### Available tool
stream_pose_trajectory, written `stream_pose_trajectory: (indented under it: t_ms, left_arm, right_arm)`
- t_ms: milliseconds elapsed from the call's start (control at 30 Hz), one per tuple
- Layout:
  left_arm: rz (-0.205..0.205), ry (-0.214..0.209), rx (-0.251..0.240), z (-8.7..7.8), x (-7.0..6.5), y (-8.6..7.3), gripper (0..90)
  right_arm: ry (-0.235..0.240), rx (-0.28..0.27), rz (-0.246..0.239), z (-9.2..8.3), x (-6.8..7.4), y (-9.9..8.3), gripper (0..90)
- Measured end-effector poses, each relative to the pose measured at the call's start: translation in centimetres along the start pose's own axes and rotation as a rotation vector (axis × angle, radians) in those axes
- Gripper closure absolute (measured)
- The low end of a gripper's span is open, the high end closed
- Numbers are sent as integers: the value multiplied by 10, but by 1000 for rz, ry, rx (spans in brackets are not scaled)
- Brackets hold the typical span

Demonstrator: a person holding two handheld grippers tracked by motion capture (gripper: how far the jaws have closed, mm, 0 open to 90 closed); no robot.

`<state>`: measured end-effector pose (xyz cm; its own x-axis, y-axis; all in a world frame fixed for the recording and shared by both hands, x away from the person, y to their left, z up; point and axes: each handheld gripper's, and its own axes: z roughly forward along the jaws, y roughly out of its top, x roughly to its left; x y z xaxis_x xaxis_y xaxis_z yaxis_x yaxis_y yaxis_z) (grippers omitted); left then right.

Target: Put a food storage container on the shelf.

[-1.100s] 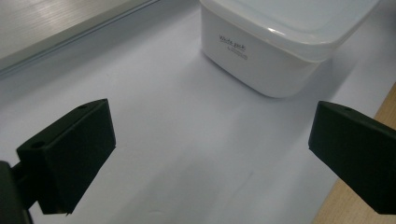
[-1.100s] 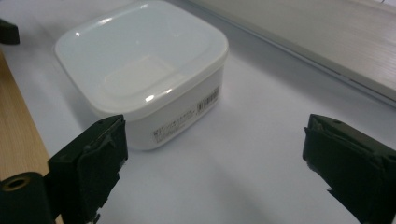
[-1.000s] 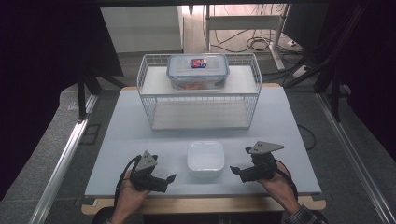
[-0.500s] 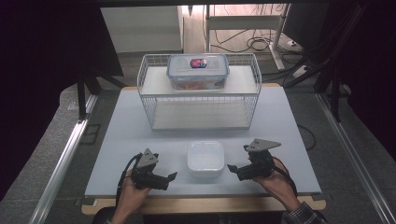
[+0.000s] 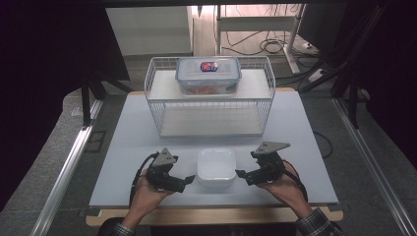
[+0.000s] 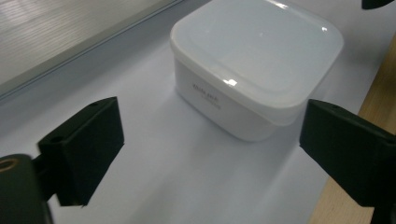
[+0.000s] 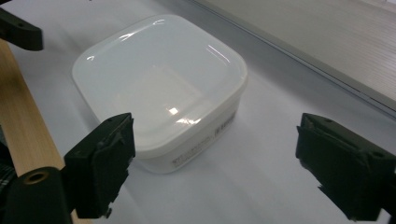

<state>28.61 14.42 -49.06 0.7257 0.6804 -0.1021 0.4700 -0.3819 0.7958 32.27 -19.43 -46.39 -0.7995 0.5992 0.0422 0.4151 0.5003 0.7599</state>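
White plastic lidded container [image 5: 215,167] sits on the tabletop [image 5: 123,147] between left gripper [image 5: 188,180] and right gripper [image 5: 239,174], both fingers released, just narrowing, nothing grasped; uneven side contact could likely push it off the near edge.

A white square plastic container [image 5: 216,167] with rounded corners and a translucent lid pressed on sits upright and flat at the table's near edge, centred; small printed labels mark two of its side walls.

bare table [image 5: 123,147] flanking white lidded box [image 5: 216,167], wire rack [image 5: 211,105] blocking behind
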Motion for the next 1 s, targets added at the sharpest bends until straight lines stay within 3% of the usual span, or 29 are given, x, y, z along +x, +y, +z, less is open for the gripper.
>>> stream_pose_trajectory:
  t_ms: [300,467,633,833,900,1000]
  left_arm:
    - [15,-37,-2,21,4,24,155]
    - [10,-60,40,35,5,25,129]
    - [-52,-115,62,46,10,24,107]
    - [-166,-263,77,55,12,18,118]
    - [-183,-272,91,54,10,16,119]
    - [-189,-271,80,46,6,12,213]
  right_arm:
    - [21,0,8,10,-2,13,205]
    - [48,11,25,22,-4,14,207]
    - [82,53,56,33,-7,10,197]
    - [172,73,122,41,-9,6,217]
    - [213,93,144,42,-7,5,220]
    - [217,122,180,39,-5,3,238]
